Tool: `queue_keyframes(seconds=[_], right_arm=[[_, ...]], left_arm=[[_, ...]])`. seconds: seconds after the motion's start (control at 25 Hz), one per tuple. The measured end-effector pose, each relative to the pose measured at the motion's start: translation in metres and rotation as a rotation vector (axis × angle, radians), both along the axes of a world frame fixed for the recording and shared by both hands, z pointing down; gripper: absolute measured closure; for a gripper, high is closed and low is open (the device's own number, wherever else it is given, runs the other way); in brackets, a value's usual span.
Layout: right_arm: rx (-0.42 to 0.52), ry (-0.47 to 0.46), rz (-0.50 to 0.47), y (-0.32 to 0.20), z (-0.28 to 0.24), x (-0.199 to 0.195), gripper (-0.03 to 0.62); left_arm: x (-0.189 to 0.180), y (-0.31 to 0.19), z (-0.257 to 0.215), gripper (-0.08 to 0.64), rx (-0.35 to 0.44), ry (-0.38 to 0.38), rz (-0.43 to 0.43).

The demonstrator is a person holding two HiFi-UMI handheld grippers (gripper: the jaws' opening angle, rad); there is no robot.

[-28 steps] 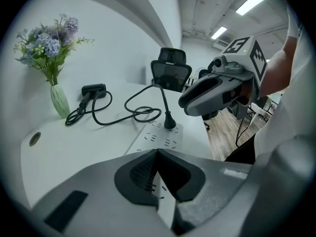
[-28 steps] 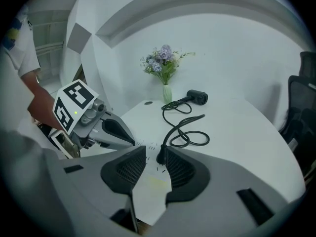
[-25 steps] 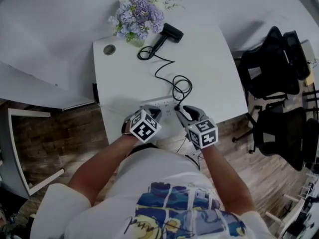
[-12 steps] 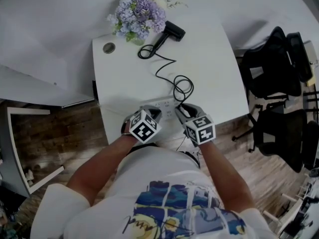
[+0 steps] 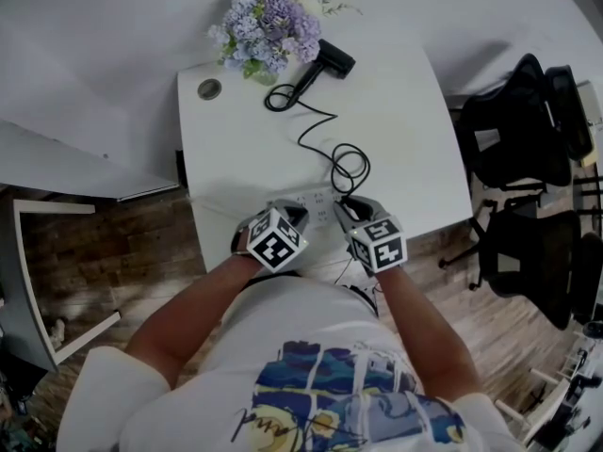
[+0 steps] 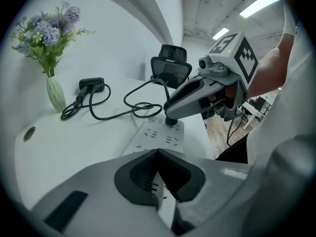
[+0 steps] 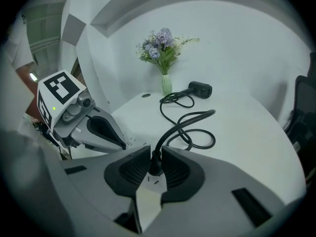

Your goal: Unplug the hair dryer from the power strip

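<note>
Plug (image 7: 156,166) sits in the strip (image 6: 157,135) at the table's (image 5: 405,130) near edge. Probably rigid and light, held only by socket friction: grip the body, not the limp cord (image 7: 190,127). Right gripper (image 6: 170,114) fingers closing, pads touching the plug. Left gripper (image 6: 158,153) fingers closed over the strip. Right gripper view shows that contact; head view hides it.

Black pistol-shaped plastic hair dryer (image 5: 328,60) lies on its side at the far end of the table, head to the right. Its black cord (image 5: 325,125) snakes nearward (one loose coil just beyond the strip). Black round plug (image 7: 154,163) stands upright, seated in the flat white plastic power strip (image 5: 316,199) at the near edge.
</note>
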State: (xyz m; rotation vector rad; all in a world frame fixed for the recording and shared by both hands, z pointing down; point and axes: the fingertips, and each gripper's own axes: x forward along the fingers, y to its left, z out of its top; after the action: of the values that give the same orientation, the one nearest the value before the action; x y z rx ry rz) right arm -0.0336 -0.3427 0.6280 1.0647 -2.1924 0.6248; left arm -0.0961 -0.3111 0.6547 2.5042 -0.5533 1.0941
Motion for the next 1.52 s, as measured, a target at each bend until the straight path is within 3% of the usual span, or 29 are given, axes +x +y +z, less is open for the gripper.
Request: queue_keyframes(seconds=[1.2, 1.52], right_arm=[[0.055, -0.016, 0.049, 0.004, -0.011, 0.004, 0.546], [0.142, -0.071, 0.063, -0.01, -0.051, 0.002, 0.545]], left_arm=[[0.0, 0.0, 0.0, 0.558, -0.009, -0.001, 0.012], [0.0, 0.001, 0.0, 0.558, -0.001, -0.001, 0.013]])
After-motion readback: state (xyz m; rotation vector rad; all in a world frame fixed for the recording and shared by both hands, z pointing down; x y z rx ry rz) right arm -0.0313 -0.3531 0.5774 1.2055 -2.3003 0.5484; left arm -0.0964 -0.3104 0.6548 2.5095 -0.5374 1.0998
